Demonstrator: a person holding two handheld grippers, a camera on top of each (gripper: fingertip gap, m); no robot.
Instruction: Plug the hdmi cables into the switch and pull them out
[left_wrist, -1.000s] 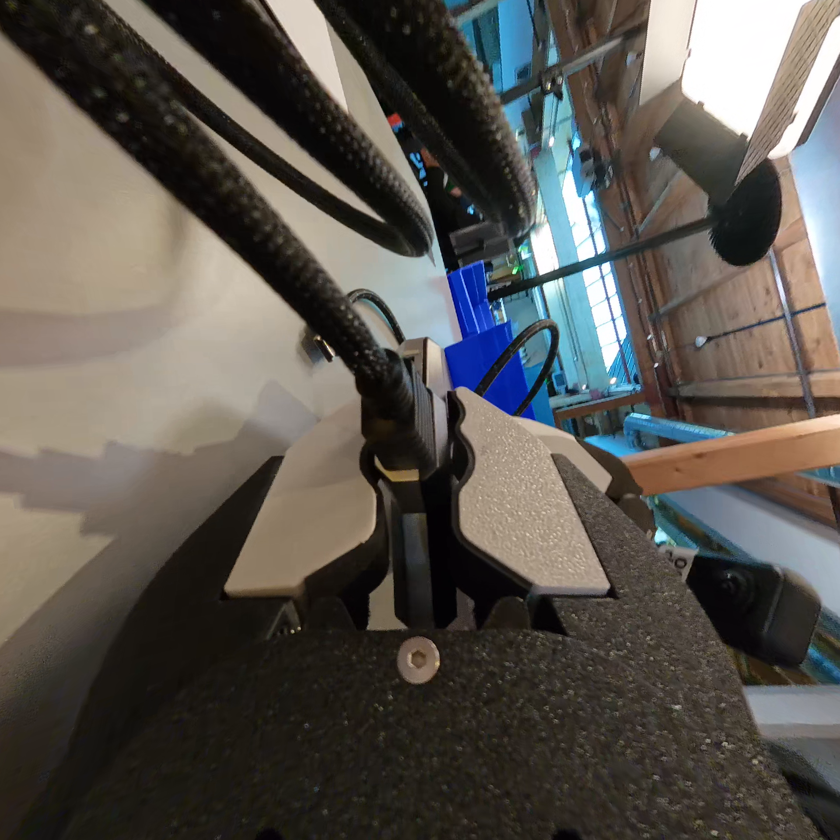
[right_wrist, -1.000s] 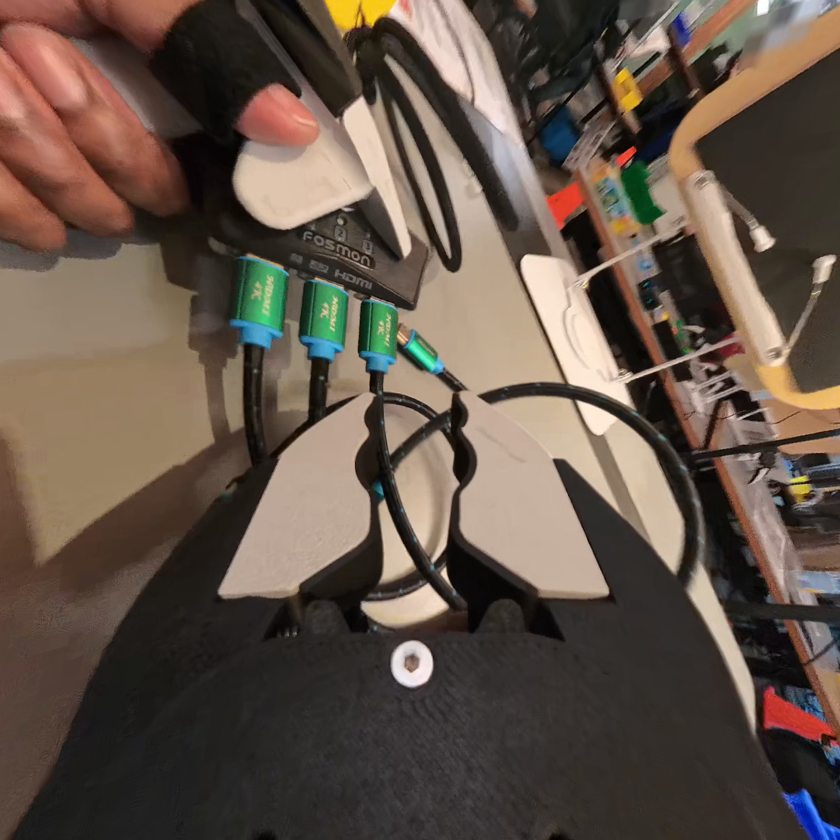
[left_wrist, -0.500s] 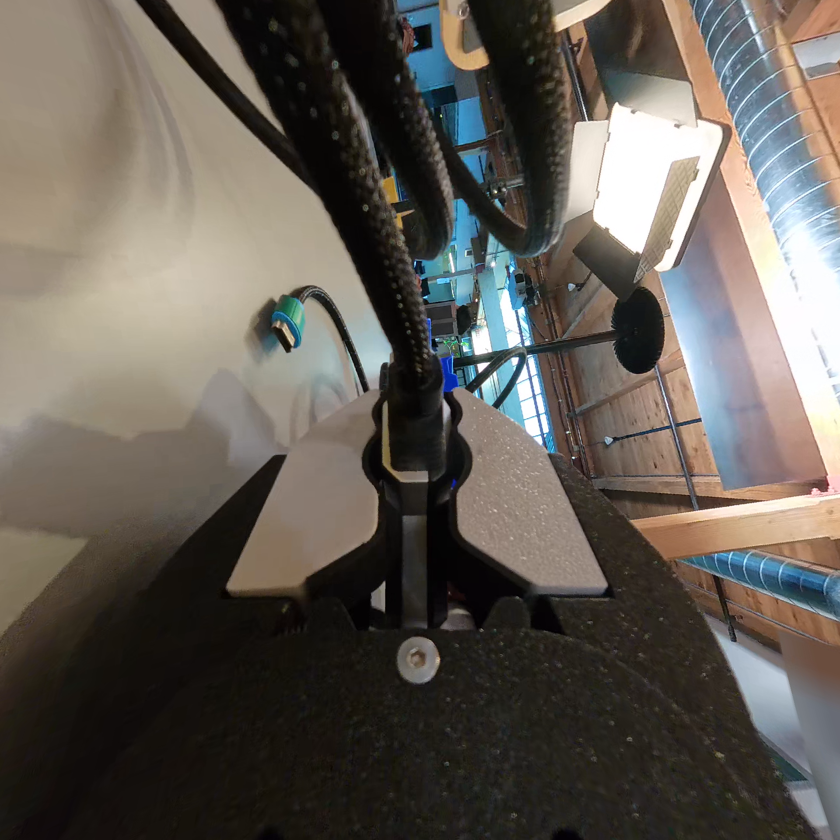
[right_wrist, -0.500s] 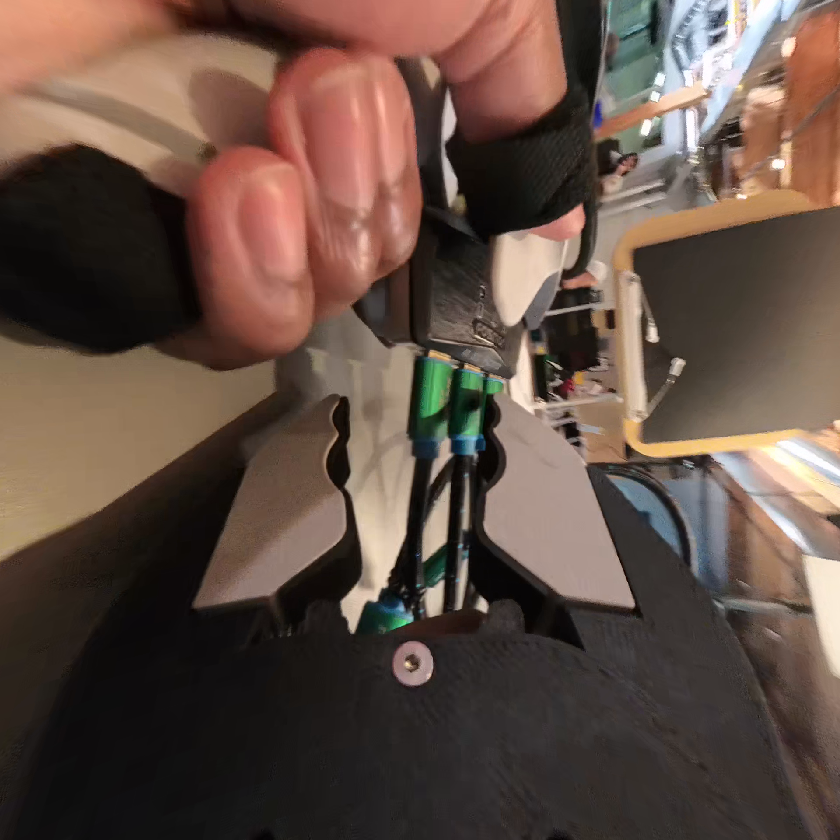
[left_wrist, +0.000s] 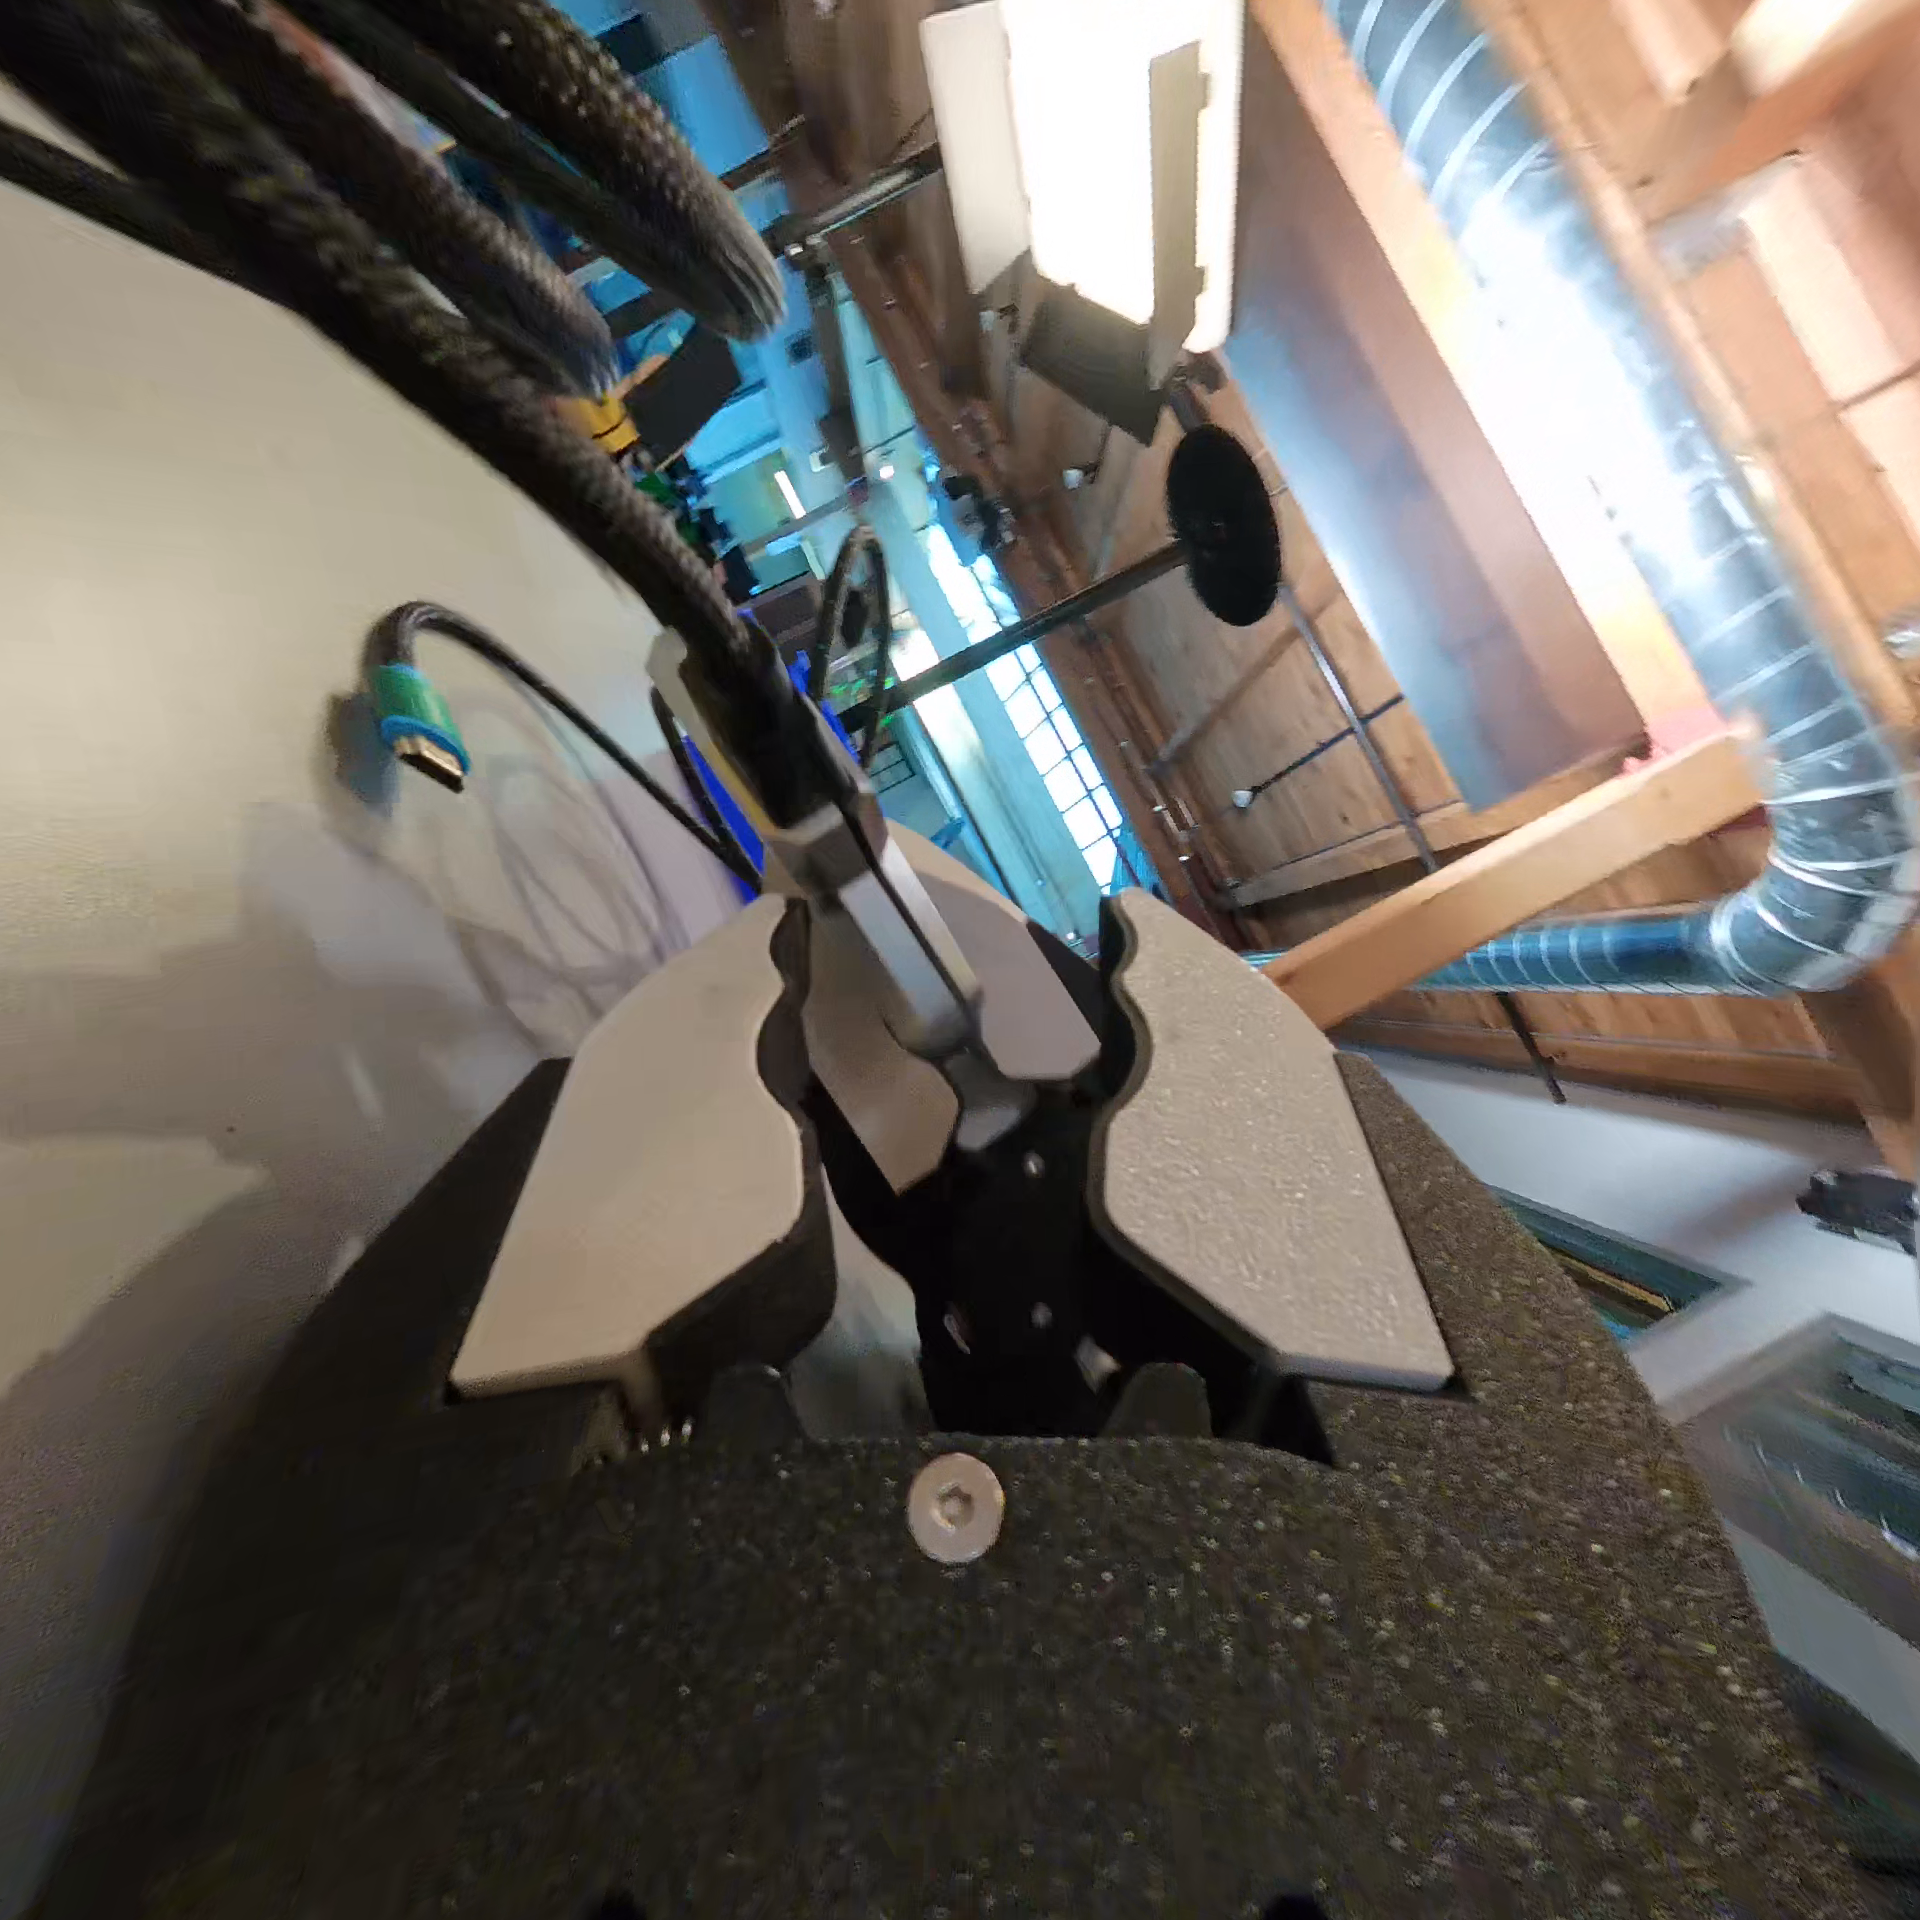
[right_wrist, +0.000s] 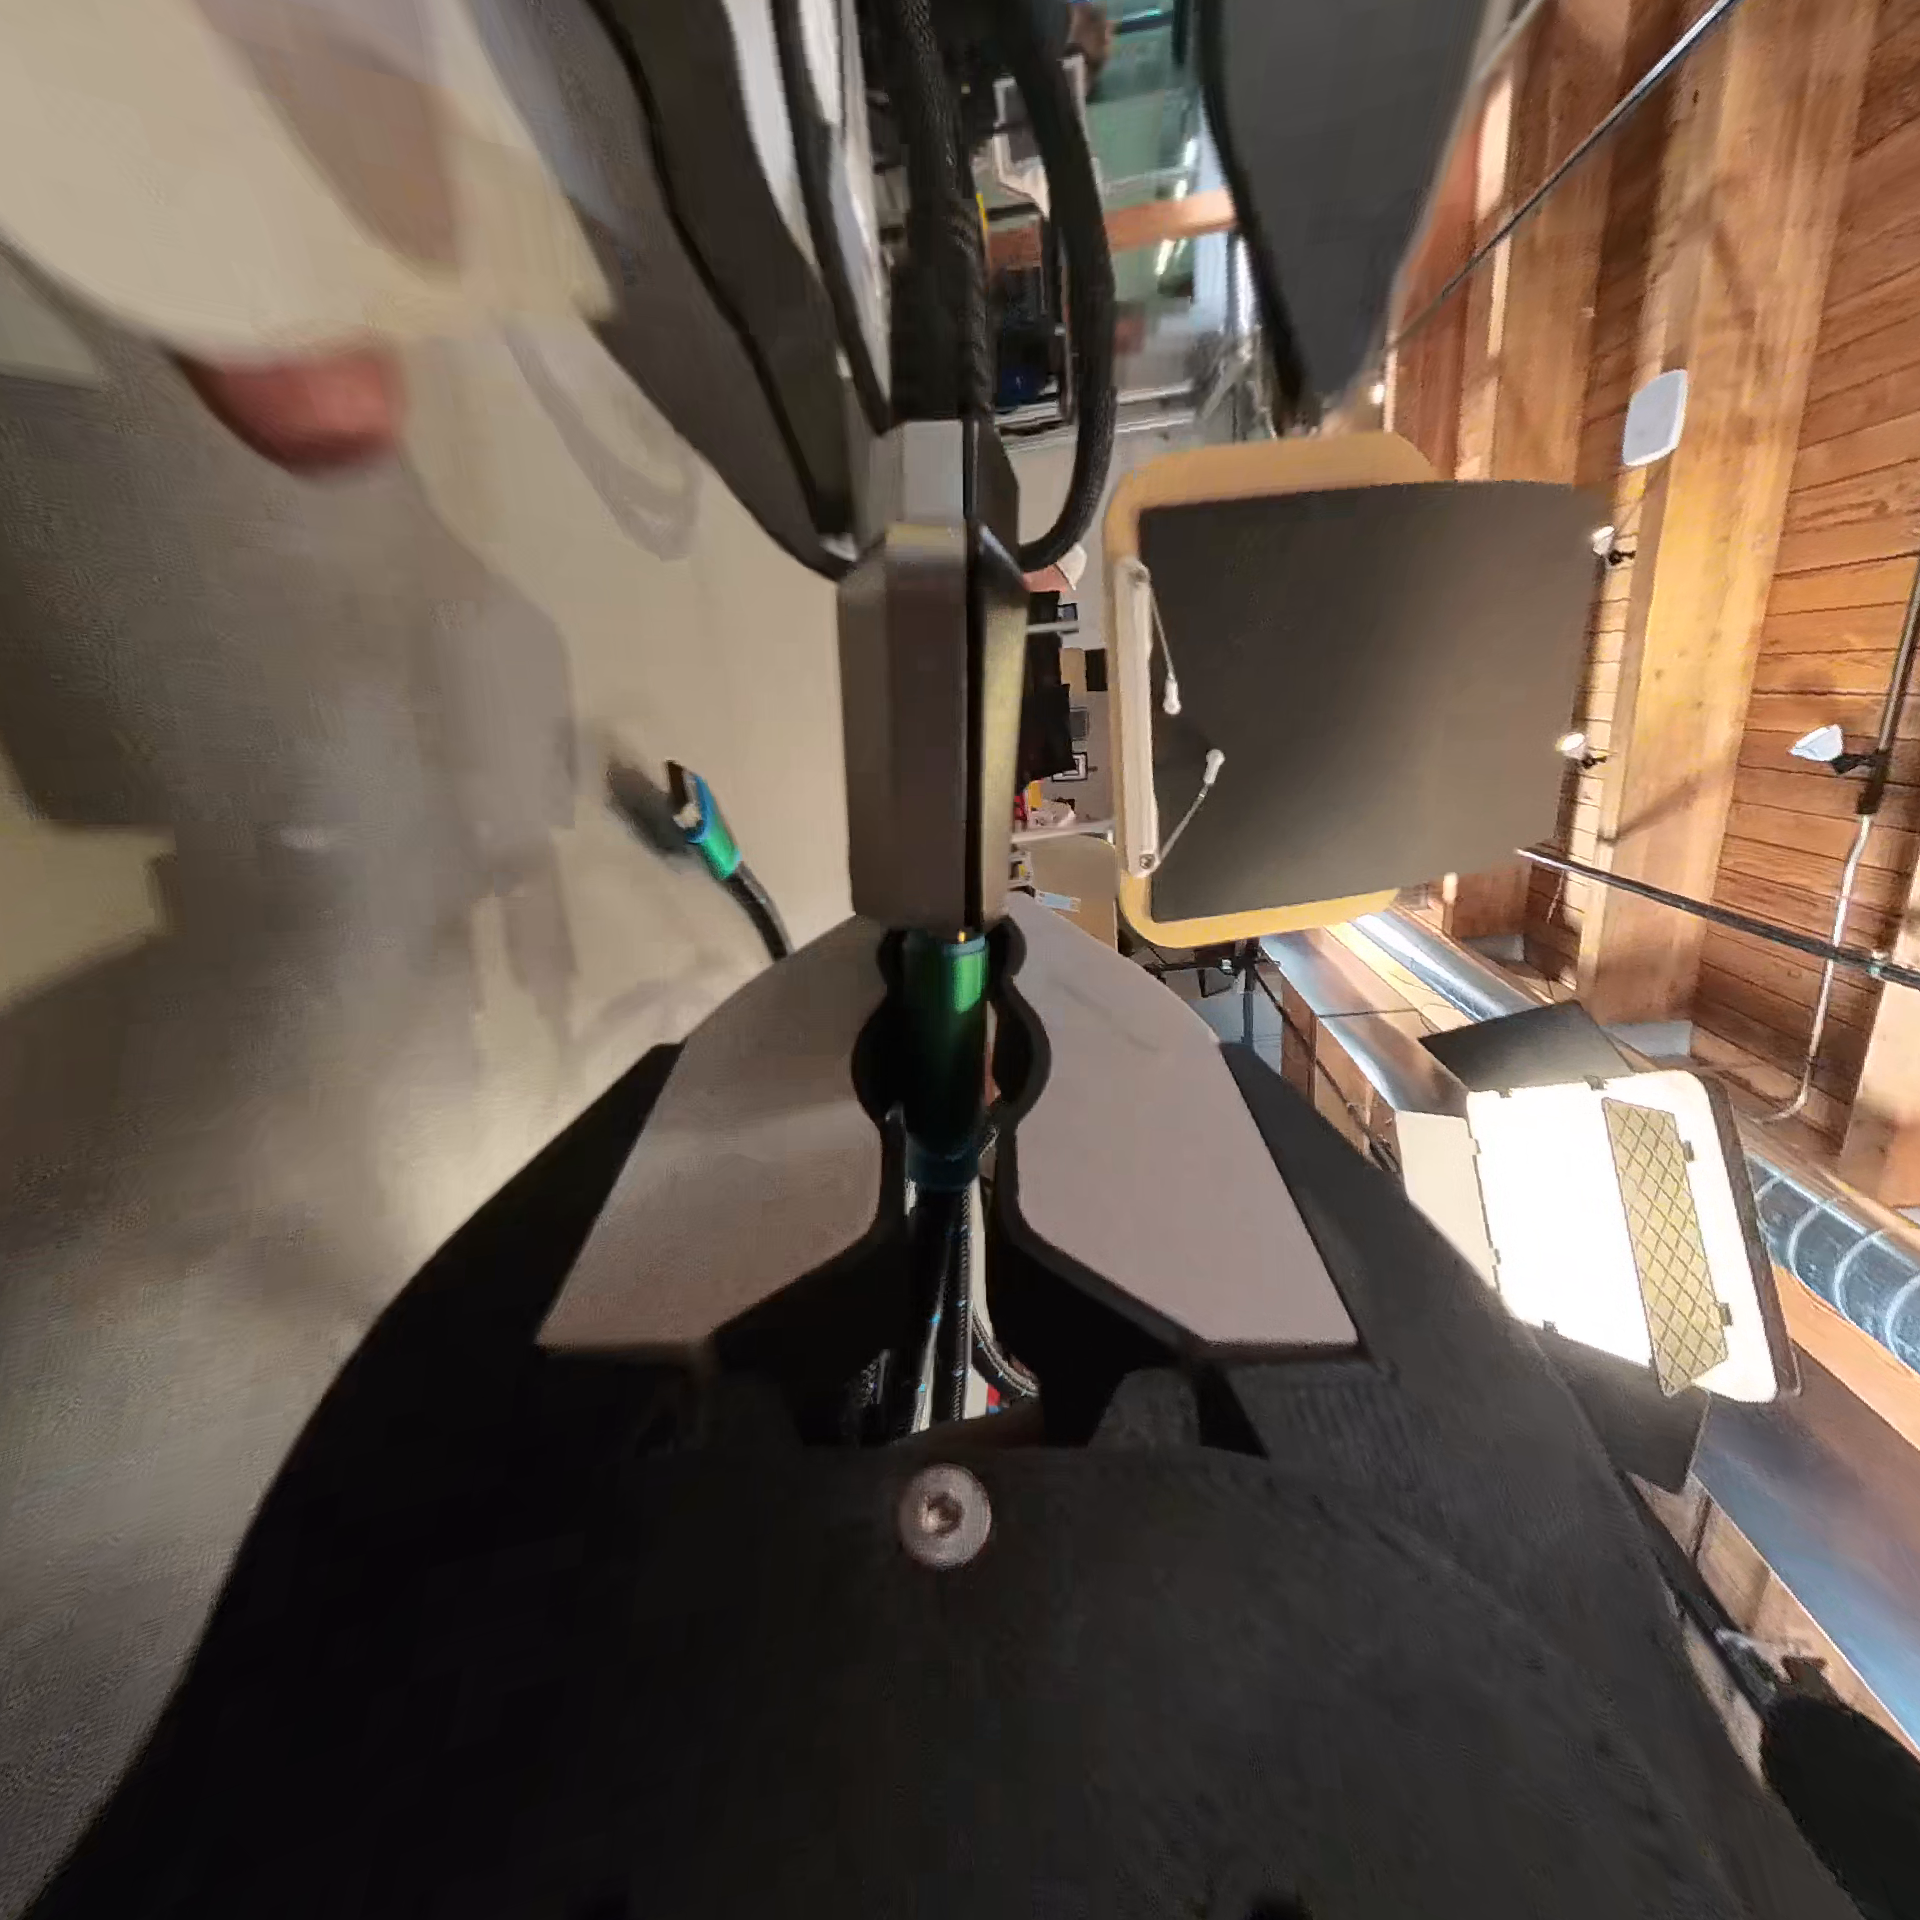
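We are working over a pale tabletop that is filling the left side of both wrist views, with thick black braided cables hanging across the top of the left one. In the right wrist view we are seeing the dark switch edge-on, raised off the surface; no writing on it is readable from this angle. Our right tongs are clamping a green HDMI plug seated in the switch's near edge. Our left tongs are standing apart, with a grey bar-shaped part lying between the fingers but not gripped. A loose green and blue HDMI plug is lying on the surface well to the left.
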